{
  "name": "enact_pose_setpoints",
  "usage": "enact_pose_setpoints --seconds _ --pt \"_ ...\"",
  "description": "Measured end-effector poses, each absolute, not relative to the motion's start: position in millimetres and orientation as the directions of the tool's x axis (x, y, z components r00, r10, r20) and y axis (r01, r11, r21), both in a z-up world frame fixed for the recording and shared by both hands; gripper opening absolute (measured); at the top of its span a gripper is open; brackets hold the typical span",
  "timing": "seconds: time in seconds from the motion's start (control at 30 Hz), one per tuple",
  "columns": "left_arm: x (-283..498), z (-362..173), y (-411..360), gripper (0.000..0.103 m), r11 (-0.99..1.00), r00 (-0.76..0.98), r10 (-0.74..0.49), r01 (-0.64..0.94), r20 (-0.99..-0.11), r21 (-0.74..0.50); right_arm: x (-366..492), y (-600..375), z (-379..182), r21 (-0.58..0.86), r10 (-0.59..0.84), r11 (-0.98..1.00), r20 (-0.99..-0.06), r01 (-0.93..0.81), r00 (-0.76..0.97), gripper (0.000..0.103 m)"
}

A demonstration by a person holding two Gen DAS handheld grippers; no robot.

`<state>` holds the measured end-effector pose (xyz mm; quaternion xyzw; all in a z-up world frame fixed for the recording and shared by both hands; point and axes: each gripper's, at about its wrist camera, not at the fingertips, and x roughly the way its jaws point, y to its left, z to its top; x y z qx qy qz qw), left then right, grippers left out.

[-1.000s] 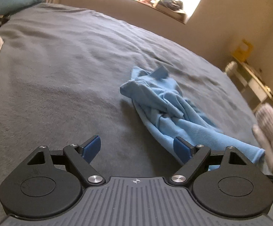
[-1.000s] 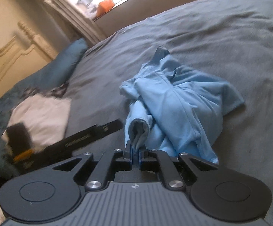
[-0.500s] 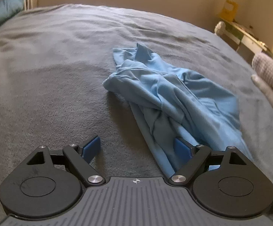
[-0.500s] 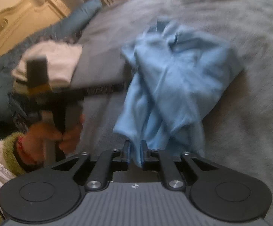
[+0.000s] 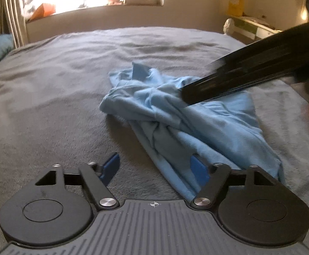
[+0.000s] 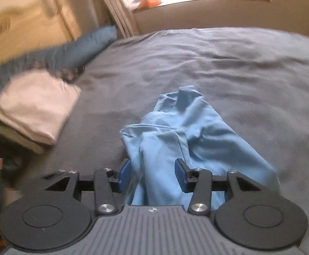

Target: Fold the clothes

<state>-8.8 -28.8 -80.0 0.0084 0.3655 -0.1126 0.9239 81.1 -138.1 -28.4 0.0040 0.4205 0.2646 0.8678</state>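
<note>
Both claws spread: left claw (image 5: 154,167) and right claw (image 6: 152,175) over crumpled blue shirt (image 5: 182,119) on bed (image 5: 48,97).

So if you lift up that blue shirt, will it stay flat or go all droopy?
Probably droopy: the blue shirt lies crumpled in soft folds on the bed. It looks thin, so likely light. Pinched at one spot, the rest would probably dangle.

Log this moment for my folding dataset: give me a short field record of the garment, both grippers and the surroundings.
garment: light blue shirt, crumpled, unfolded
surface: grey bed cover
left gripper: open, right finger at the shirt's near edge
right gripper: open, fabric lying between its fingers
other laundry: folded pale stack to the left
background: blue pillow, bright window sill
</note>
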Motion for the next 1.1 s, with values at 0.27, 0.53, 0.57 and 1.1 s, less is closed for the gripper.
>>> enact_pose_setpoints --seconds 0.27,0.53,0.57,1.1 --pt "-9 -82 -35 0.045 0.959 0.704 -0.256 0.271 -0.663 -0.082 90 -170 -36 0.363 0.475 0.88 -0.707 -0.308 0.524 0.004" --pt "-1 -88 -35 0.044 0.953 0.684 -0.28 0.284 -0.673 -0.107 31 -272 -12 0.52 0.431 0.853 -0.649 -0.049 0.627 0.004" --pt "0 -88 -35 0.044 0.952 0.682 -0.281 0.285 -0.675 -0.109 21 -284 -13 0.526 0.409 0.85 -0.652 -0.008 0.638 0.004" --pt "0 -72 -34 0.046 0.96 0.733 -0.225 0.28 -0.642 -0.016 -51 -377 -59 0.499 0.182 0.784 -0.754 0.369 0.631 0.004"
